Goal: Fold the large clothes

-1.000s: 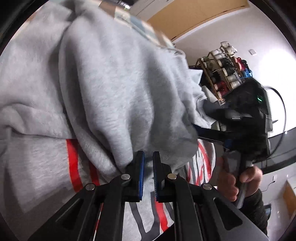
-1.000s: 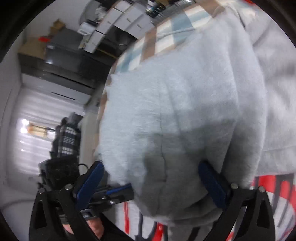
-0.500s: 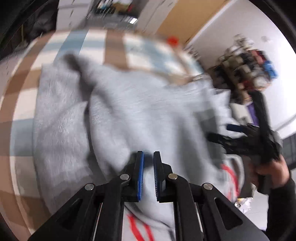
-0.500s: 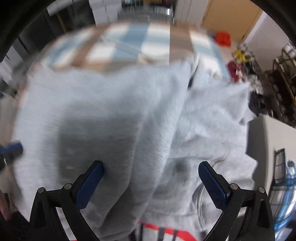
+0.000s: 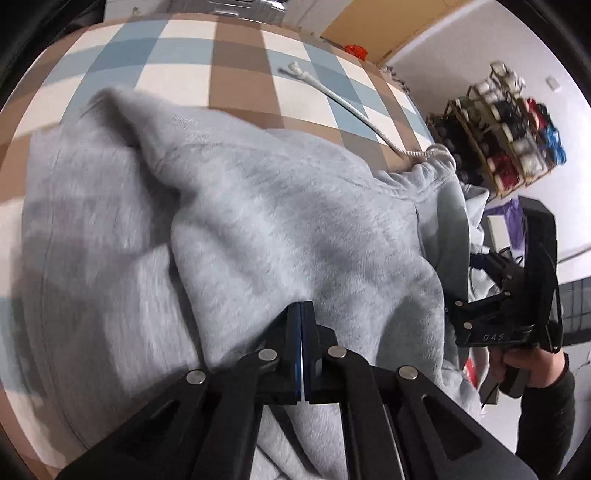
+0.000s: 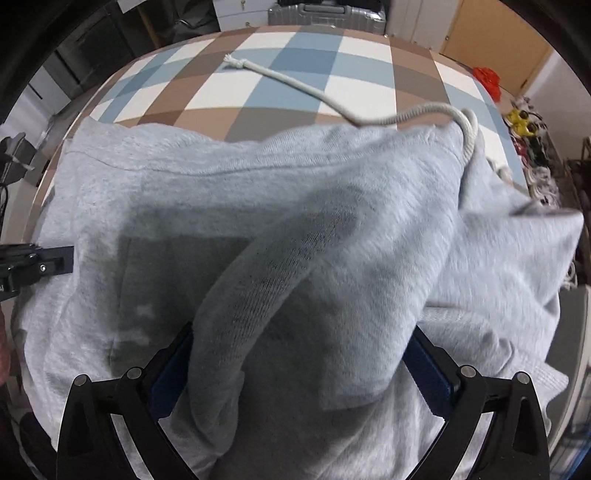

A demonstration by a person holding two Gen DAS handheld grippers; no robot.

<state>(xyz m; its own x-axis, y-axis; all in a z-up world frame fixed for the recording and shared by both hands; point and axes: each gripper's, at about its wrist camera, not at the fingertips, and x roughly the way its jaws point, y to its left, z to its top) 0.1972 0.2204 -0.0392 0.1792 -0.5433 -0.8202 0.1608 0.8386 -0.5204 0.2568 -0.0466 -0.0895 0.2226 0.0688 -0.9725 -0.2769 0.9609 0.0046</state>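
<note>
A light grey hooded sweatshirt (image 5: 280,229) (image 6: 258,221) lies bunched on the checked tablecloth (image 5: 236,85), and its white drawstring (image 6: 332,99) trails out over the squares. My left gripper (image 5: 301,314) is closing, its blue pads now together. The cloth reaches its tips, and I see none between the pads. My right gripper (image 6: 301,369) stands wide open, with a thick fold of the sweatshirt lying between and over its fingers (image 6: 173,369). The left wrist view shows that gripper (image 5: 480,291) at the sweatshirt's right edge, held by a hand (image 5: 528,365).
The checked table (image 6: 295,74) stretches away beyond the sweatshirt. A wooden rack of spools (image 5: 509,122) stands off its right side, and a small red object (image 6: 487,77) lies near the far right corner. A silver suitcase (image 6: 325,14) stands behind the table. The left gripper's body (image 6: 37,262) shows at the sweatshirt's left edge.
The sweatshirt, held up close to both cameras a second ago with its red print showing, now lies lower on the table. Both views have swung to show the tablecloth. The left pads' small gap has closed.
</note>
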